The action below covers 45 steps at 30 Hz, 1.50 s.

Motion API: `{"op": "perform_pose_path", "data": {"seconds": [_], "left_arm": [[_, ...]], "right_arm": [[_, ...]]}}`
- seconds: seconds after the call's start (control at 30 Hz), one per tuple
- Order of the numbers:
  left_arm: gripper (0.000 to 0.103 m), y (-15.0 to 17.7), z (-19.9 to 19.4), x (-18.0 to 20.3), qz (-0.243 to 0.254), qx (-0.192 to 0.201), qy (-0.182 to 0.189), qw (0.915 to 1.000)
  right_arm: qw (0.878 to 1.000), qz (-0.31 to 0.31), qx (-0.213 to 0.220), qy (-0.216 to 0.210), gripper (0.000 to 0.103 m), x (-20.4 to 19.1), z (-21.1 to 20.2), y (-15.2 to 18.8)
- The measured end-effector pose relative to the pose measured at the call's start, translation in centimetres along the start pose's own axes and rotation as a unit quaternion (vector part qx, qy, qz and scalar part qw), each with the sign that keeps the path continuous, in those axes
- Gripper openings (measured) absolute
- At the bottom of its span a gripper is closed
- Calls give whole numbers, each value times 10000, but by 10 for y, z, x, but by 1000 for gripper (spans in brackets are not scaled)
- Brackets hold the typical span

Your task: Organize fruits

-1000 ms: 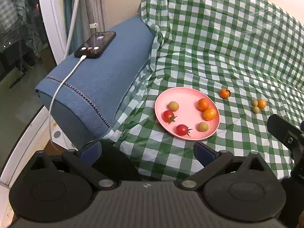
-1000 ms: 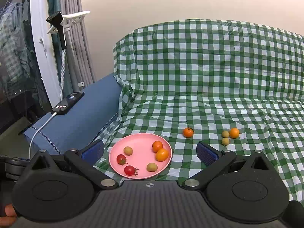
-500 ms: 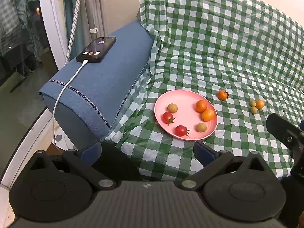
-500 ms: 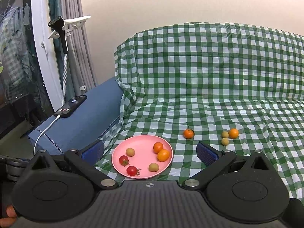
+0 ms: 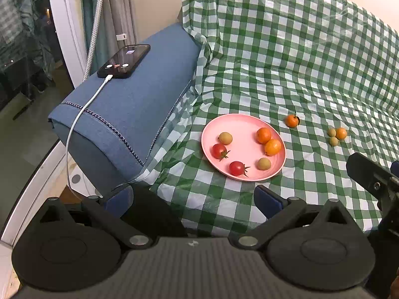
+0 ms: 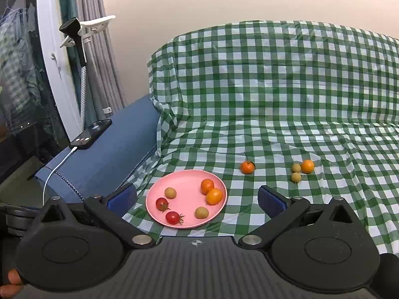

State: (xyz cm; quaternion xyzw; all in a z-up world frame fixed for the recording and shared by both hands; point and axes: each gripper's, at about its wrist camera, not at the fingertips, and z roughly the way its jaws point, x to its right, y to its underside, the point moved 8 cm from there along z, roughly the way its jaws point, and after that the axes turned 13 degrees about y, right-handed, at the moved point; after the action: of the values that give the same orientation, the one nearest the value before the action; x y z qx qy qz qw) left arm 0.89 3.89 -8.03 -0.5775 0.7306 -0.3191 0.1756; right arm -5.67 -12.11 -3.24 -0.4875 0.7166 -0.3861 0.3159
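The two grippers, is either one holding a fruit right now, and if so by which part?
Nothing is held. The left gripper and right gripper are both open and empty, short of the pink plate.

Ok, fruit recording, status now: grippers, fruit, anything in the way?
Left gripper open, empty. Right gripper open, empty. Pink plate holds six fruits; four on the checked cloth: stemmed orange, three-fruit cluster. Path clear.

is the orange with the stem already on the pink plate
No, the orange with the stem lies on the checked cloth, apart from the pink plate.
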Motion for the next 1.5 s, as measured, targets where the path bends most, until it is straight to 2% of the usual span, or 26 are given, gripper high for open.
{"op": "perform_pose_path", "data": {"seconds": [0.63,0.9,1.03,1.23,1.4,1.5], "left_arm": [[103,-4,22,-6,-20,-257,-148,9996],[103,-34,38,2,115,-239,-236,9994],[103,-54,50,17,178,-213,-195,9994],[103,-72,84,46,48,-505,7,9987],[103,-94,128,86,120,-805,247,9964],[103,-109,160,113,168,-842,336,9957]], "right_arm": [[9994,156,-321,28,102,8,27,11],[9986,339,-270,290,102,27,41,11],[9971,460,-249,558,102,49,52,10],[9899,838,-302,1106,102,107,80,8],[9796,1161,-284,1613,102,160,112,6],[9749,1304,-247,1788,102,185,138,2]]}}
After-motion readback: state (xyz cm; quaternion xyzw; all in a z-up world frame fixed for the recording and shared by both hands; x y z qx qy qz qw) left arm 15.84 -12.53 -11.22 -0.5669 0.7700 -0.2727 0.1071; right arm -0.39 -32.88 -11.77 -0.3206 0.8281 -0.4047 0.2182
